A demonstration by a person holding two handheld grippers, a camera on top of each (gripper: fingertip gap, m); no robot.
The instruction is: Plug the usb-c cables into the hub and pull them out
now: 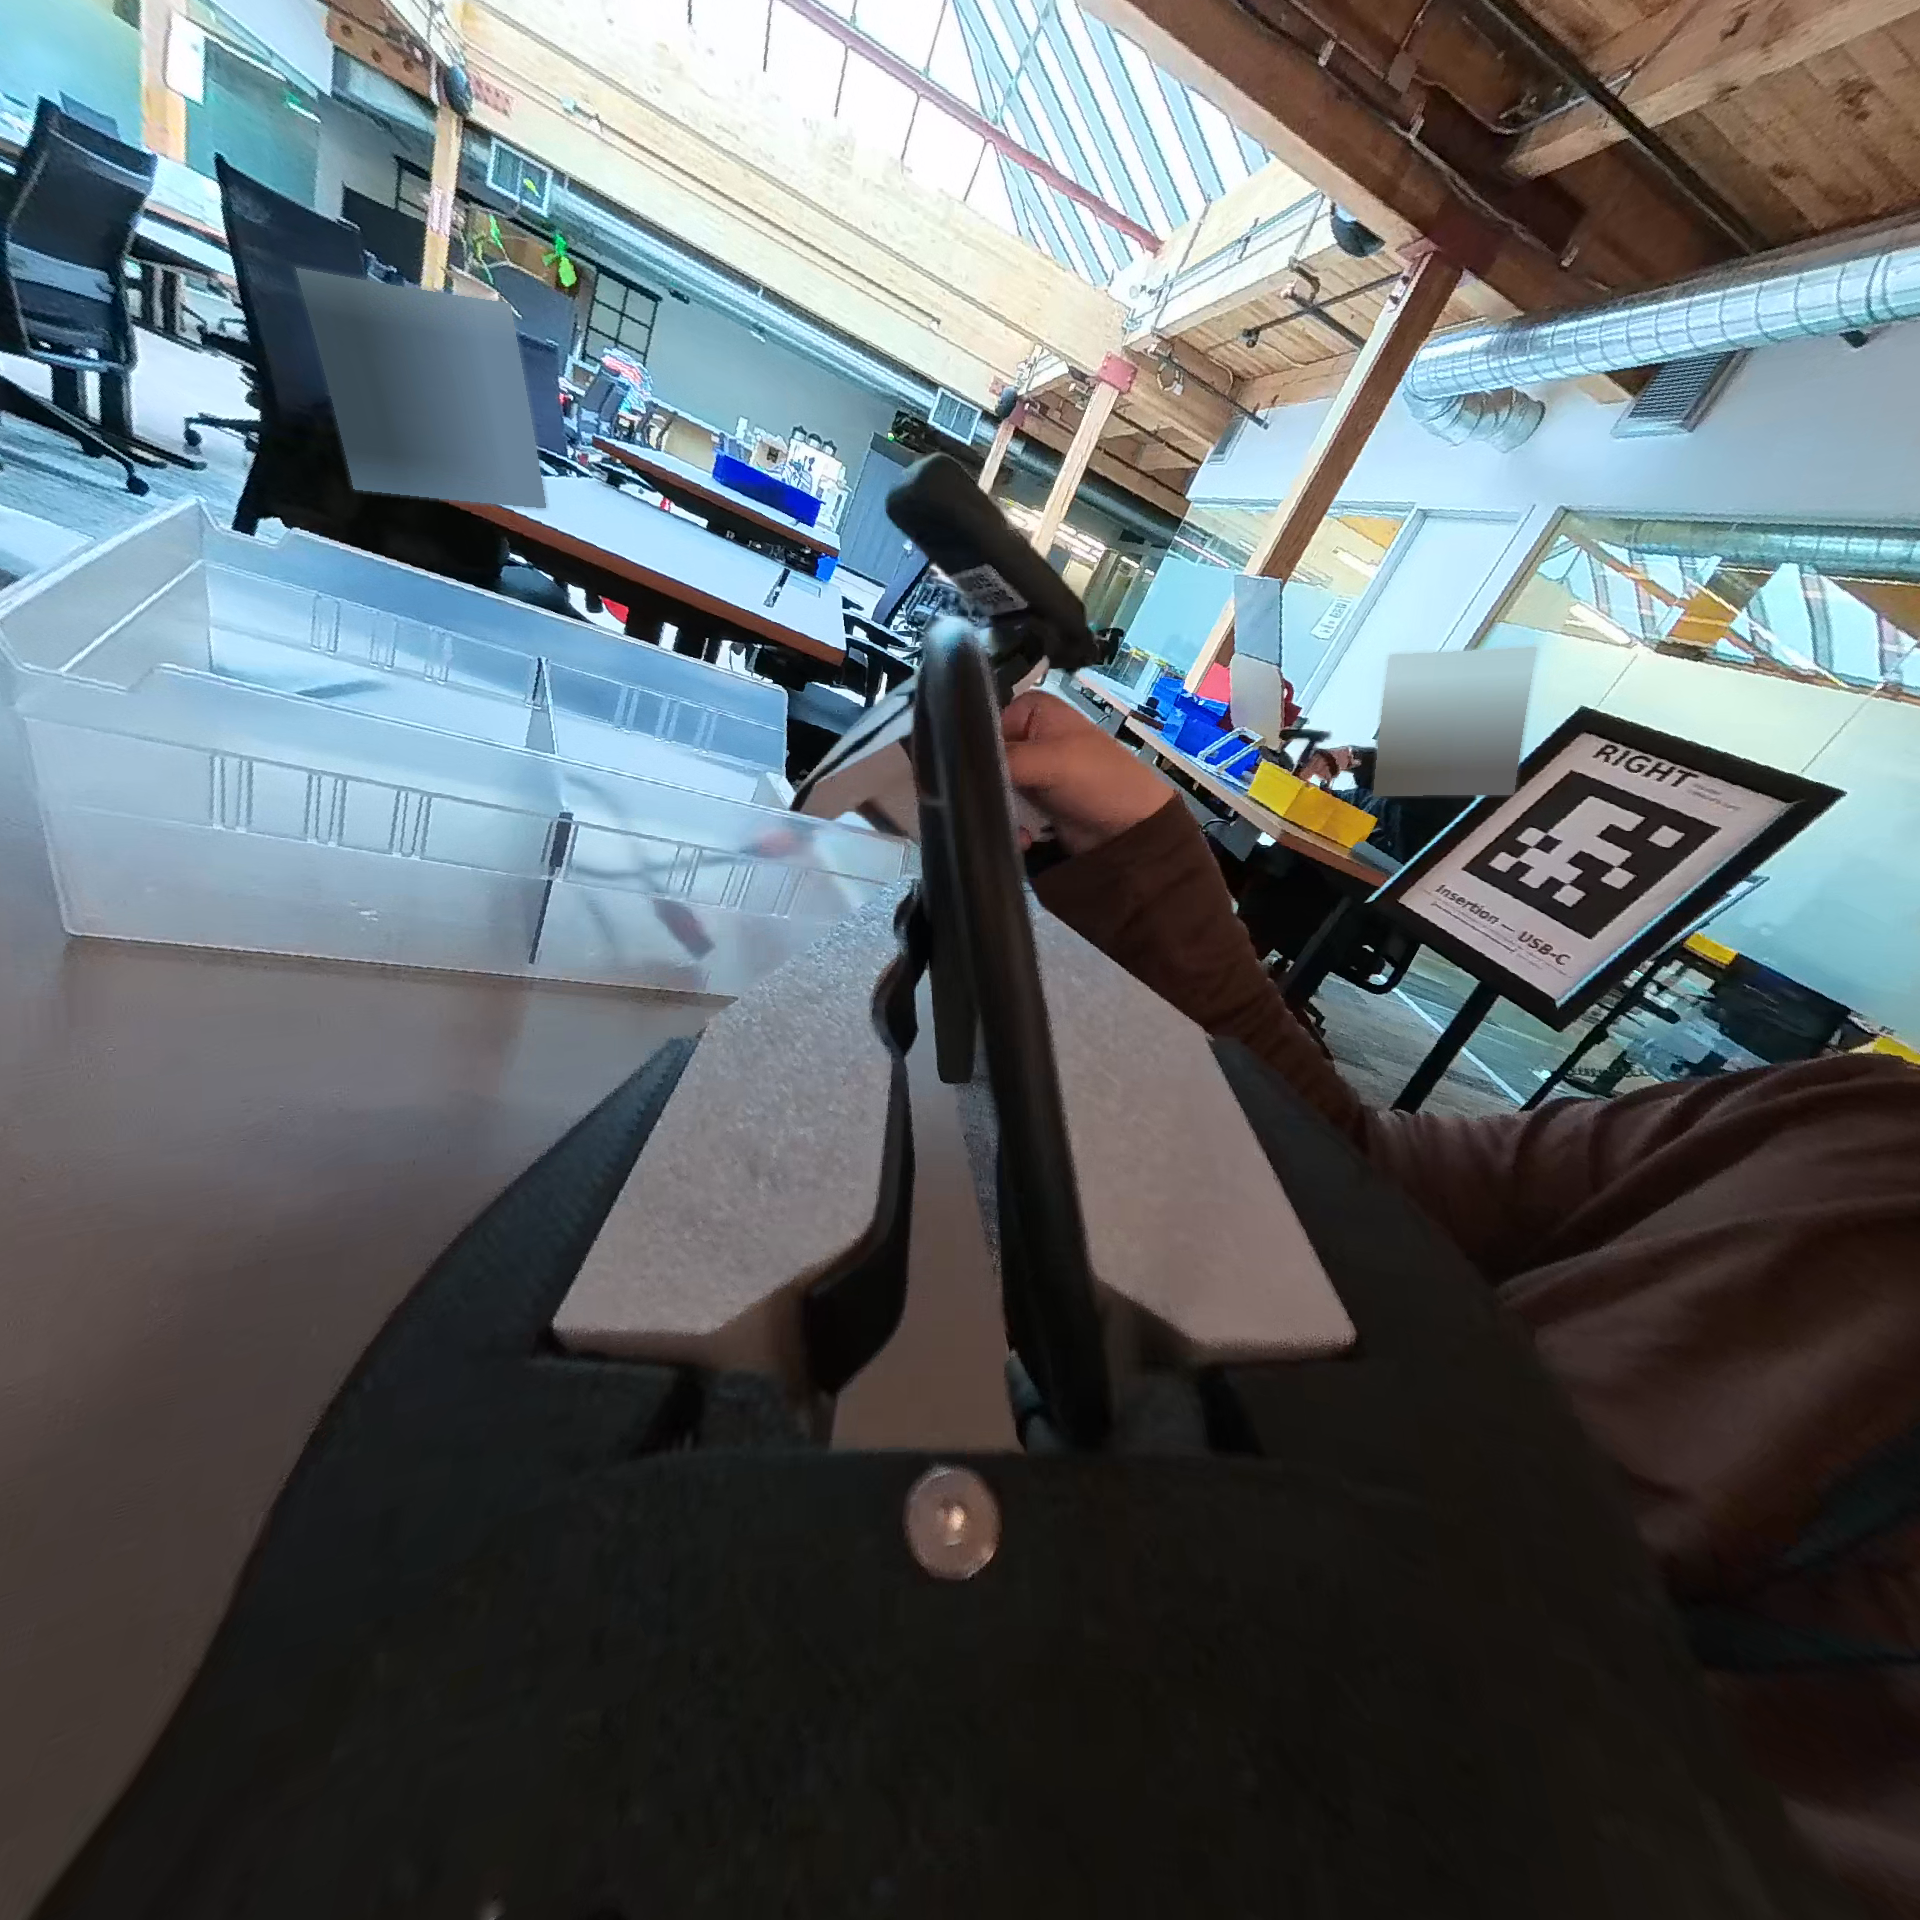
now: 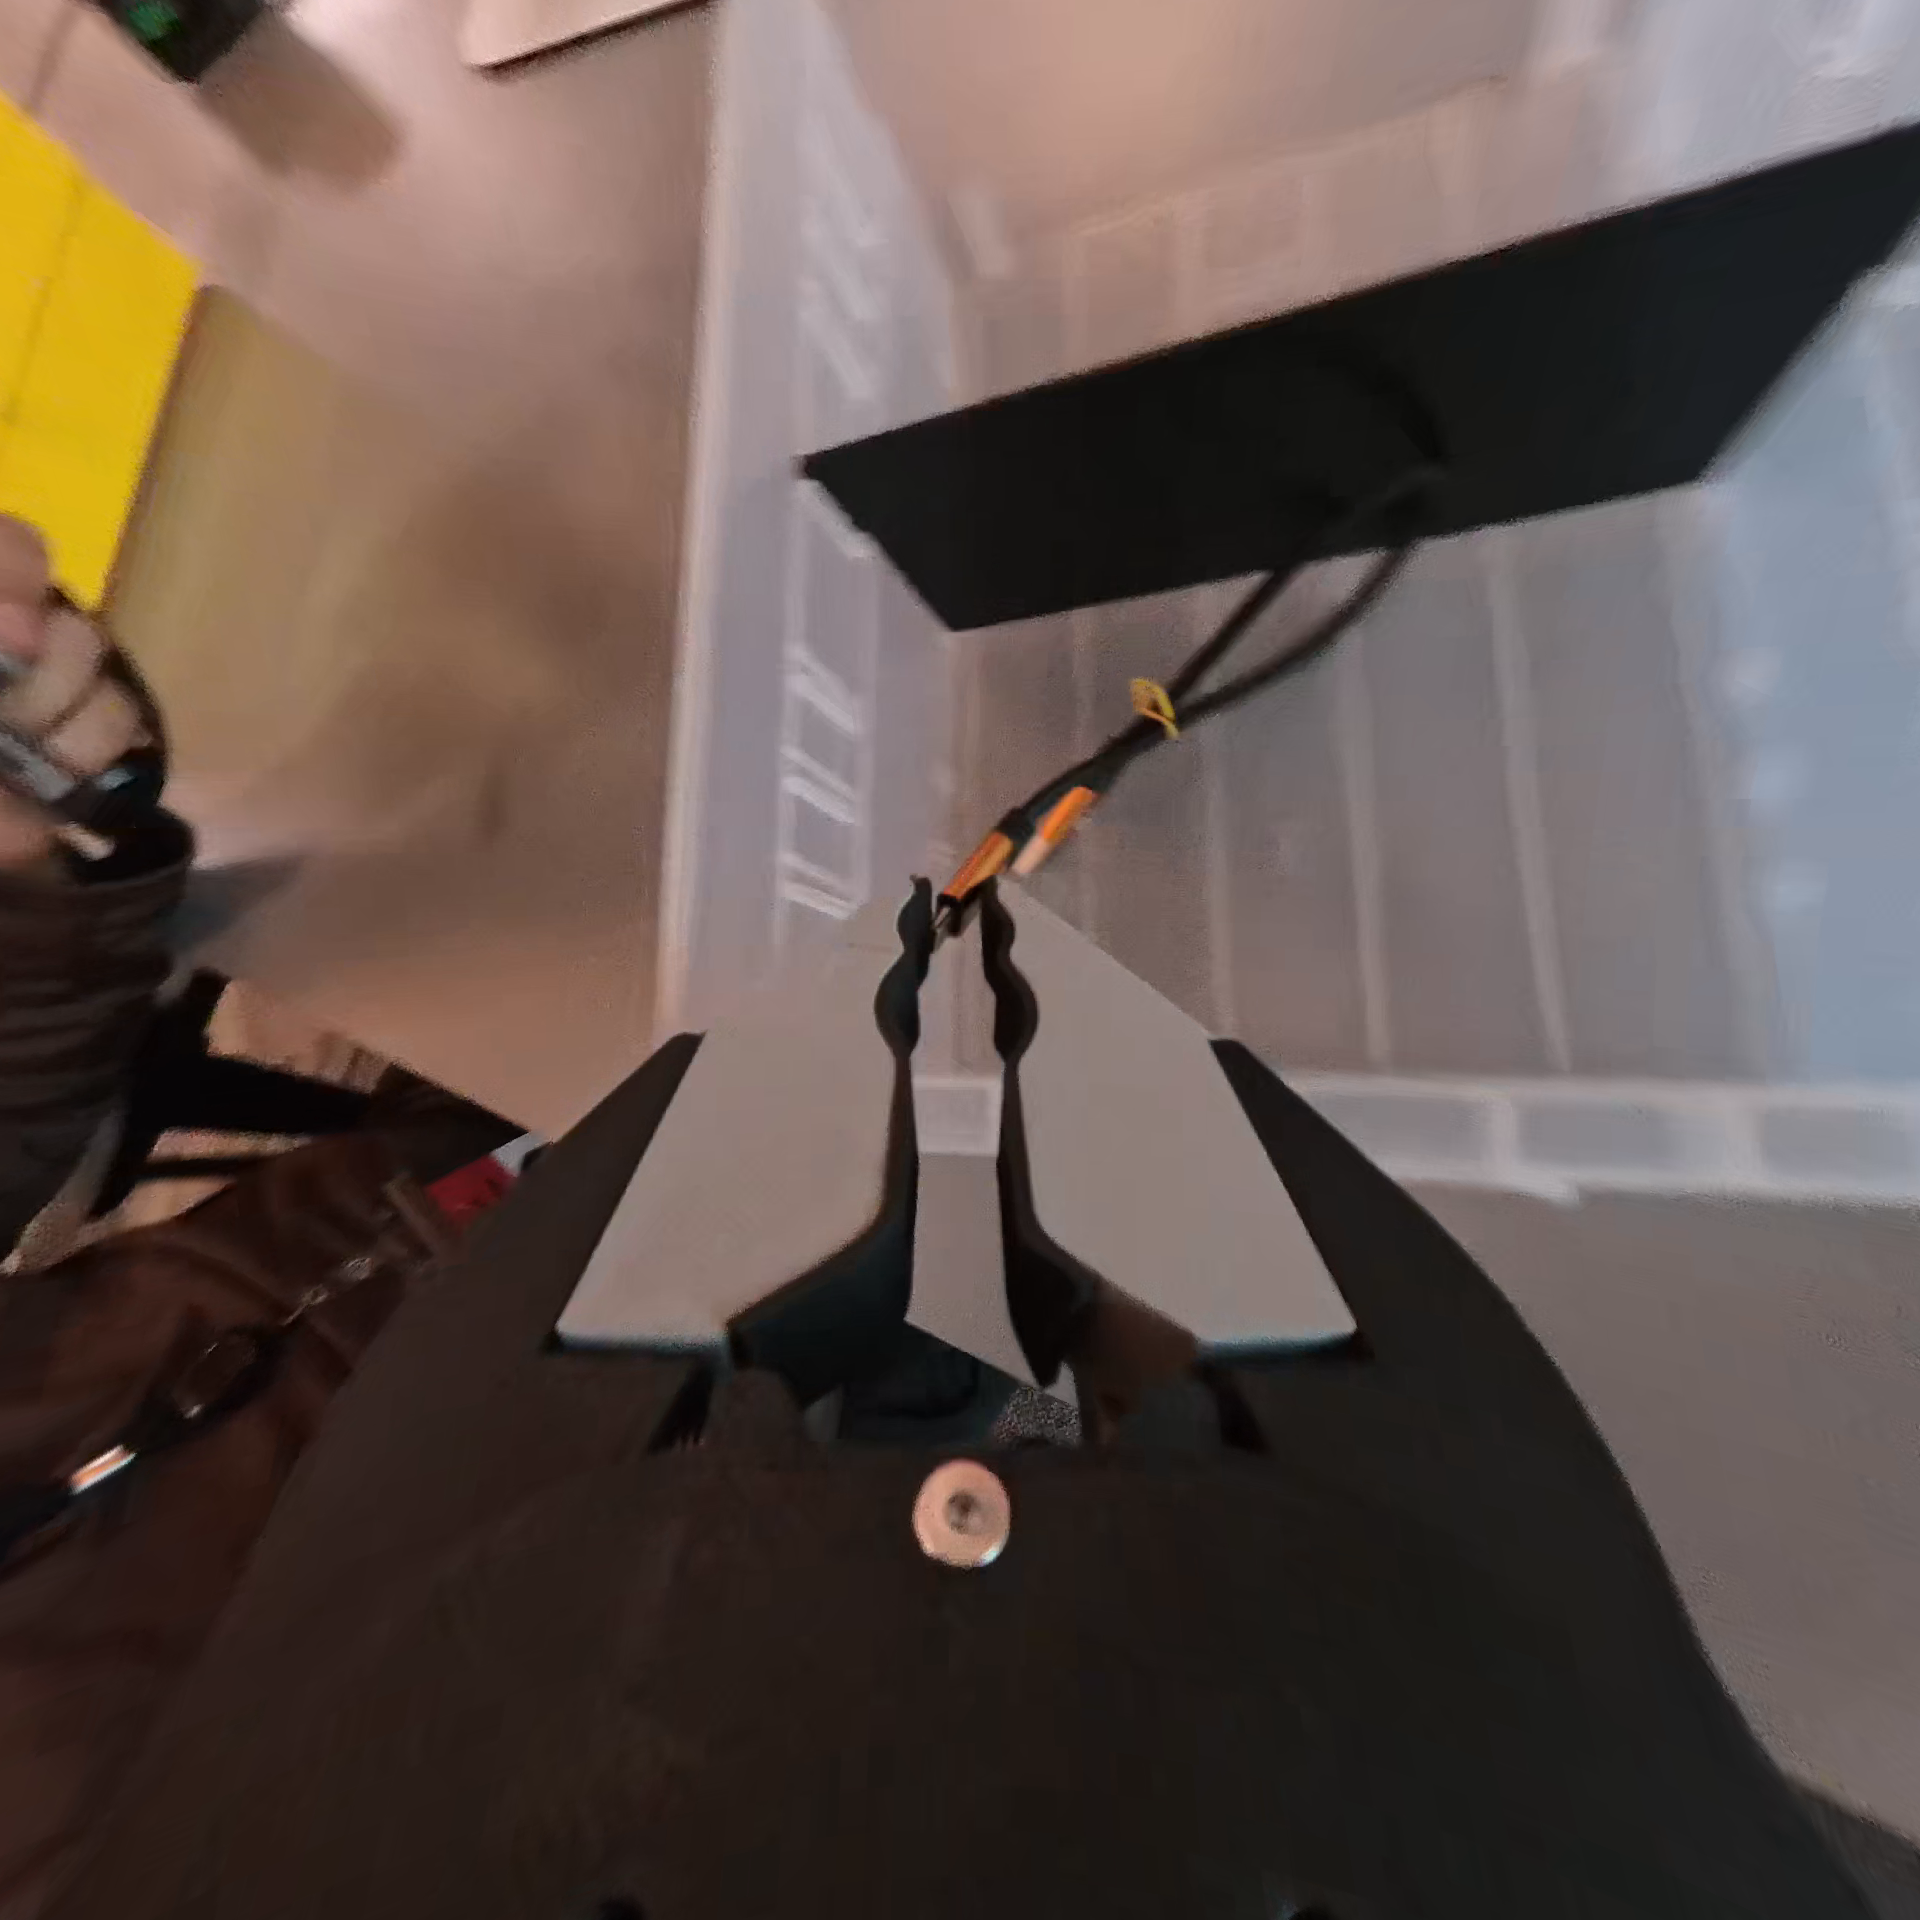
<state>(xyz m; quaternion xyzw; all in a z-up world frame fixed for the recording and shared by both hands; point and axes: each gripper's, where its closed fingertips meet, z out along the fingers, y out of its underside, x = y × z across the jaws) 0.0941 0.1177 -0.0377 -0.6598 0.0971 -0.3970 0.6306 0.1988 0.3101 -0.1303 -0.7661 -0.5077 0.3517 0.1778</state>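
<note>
Left hand-held gripper [image 1: 961,935]: fingers clamped on the hub [image 1: 971,862], a thin dark slab held edge-on and upright between the pads, its top rising above the fingertips. Low over the pale tabletop [image 1: 260,1143].

Right hand-held gripper [image 2: 956,914]: fingers drawn together on an orange-and-black usb-c plug [image 2: 971,868], pinched at the fingertips. A second orange plug [image 2: 1060,826] lies just beside it, free of the fingers. Both black cables [image 2: 1226,644] run up and right, bound by a yellow tie [image 2: 1155,707], toward a dark flat panel [image 2: 1351,416]; the view is blurred.

Beyond the left gripper, a clear plastic divided bin [image 1: 416,790] sits on the tabletop, red-tipped cables [image 1: 686,914] visible through its wall. A person's hand [image 1: 1081,779] in a brown sleeve [image 1: 1195,956] grips the other tool behind the hub. A black-framed marker sign [image 1: 1600,862] stands at right.
</note>
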